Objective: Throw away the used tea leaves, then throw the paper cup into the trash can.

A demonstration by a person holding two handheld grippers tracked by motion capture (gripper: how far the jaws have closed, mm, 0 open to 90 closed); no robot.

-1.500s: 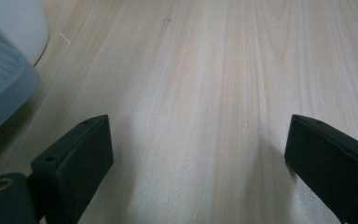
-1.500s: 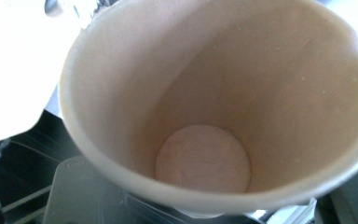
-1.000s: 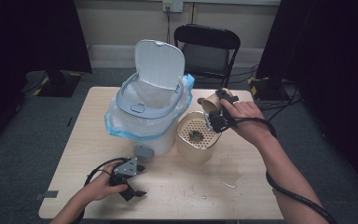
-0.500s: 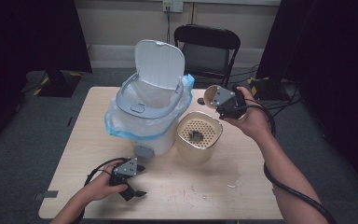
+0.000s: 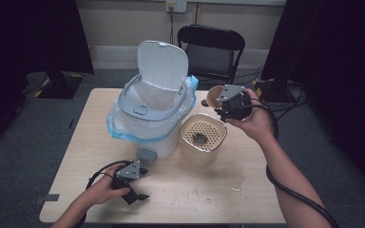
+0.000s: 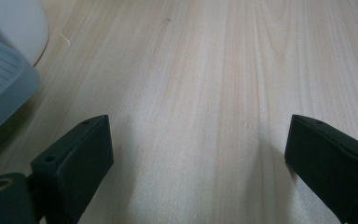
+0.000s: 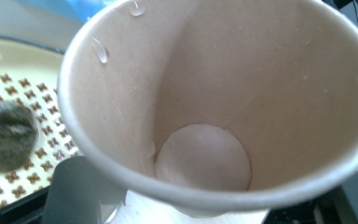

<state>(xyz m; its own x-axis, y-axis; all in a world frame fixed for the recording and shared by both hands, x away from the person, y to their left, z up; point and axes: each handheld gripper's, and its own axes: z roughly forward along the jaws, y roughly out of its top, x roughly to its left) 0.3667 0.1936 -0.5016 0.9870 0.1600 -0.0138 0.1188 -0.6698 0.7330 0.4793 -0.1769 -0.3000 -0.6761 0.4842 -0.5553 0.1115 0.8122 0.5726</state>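
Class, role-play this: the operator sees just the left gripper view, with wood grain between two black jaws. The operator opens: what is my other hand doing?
Observer: The right claw holds a paper cup, tipped on its side above the table's far right.
Operator: Anything in it?
Observer: No. The right gripper view shows a bare bottom and a few drops on the inner wall.
Operator: What is near it?
Observer: A beige strainer pot stands close by, with a dark wet clump on its perforated insert.
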